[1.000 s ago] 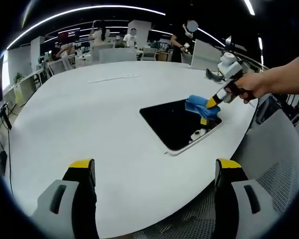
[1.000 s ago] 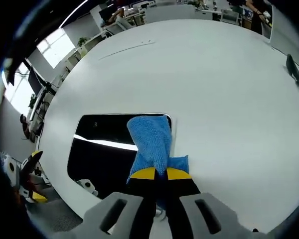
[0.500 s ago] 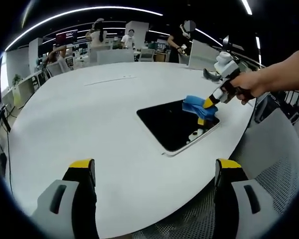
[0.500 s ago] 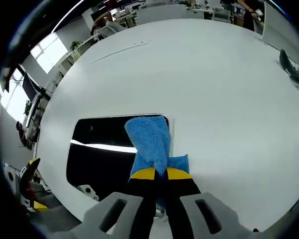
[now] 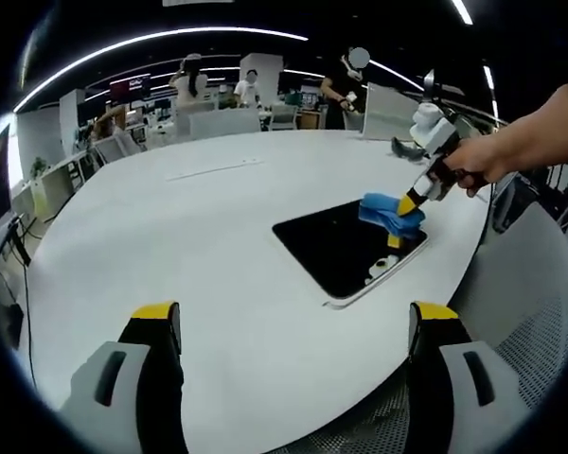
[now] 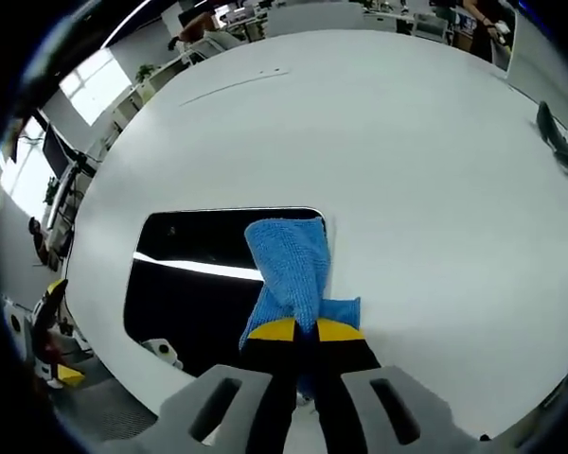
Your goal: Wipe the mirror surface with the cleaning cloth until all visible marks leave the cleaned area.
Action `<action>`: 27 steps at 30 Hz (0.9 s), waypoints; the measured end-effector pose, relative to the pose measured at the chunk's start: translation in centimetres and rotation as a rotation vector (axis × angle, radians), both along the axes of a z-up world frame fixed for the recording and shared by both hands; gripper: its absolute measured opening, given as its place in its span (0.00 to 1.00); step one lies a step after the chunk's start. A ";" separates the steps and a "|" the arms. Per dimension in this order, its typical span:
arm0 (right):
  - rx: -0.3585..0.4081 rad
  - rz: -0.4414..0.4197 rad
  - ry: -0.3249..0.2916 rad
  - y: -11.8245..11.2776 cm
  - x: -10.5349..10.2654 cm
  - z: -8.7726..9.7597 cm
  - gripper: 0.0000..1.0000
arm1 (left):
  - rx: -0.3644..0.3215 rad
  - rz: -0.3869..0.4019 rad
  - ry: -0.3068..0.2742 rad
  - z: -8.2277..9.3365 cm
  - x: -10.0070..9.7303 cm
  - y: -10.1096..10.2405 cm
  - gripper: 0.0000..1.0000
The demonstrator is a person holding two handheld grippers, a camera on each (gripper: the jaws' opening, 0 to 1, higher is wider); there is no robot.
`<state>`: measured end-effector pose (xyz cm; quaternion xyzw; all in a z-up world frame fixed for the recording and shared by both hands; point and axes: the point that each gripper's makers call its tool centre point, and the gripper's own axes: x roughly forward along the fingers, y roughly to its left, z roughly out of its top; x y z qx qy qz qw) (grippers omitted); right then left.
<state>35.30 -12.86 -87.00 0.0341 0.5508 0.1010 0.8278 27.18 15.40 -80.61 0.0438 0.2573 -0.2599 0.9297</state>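
A dark rectangular mirror (image 5: 346, 248) (image 6: 199, 284) with a thin white frame lies flat on the white table, near its edge. My right gripper (image 6: 298, 330) is shut on a blue cleaning cloth (image 6: 289, 270), whose free end rests on the mirror's corner. In the left gripper view that same gripper (image 5: 409, 200), held by a person's hand, presses the cloth (image 5: 390, 212) on the mirror's far right corner. My left gripper (image 5: 293, 326) stands open over the table's near edge, well short of the mirror, with nothing between its fingers.
The big round white table (image 5: 170, 236) stretches away to the left and back. A dark object (image 6: 559, 132) lies on it at the far right. Mesh chair backs (image 5: 540, 331) stand at the table's near side. Office desks and people are in the background.
The right gripper and cloth have shifted only slightly on the mirror's corner. The left gripper view has panned a little, so the mirror sits a bit further right.
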 end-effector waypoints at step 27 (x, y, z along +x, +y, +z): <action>0.015 -0.079 -0.039 0.3 -3.4 0.0 0.00 | -0.051 -0.049 0.025 0.1 -0.3 -1.7 0.99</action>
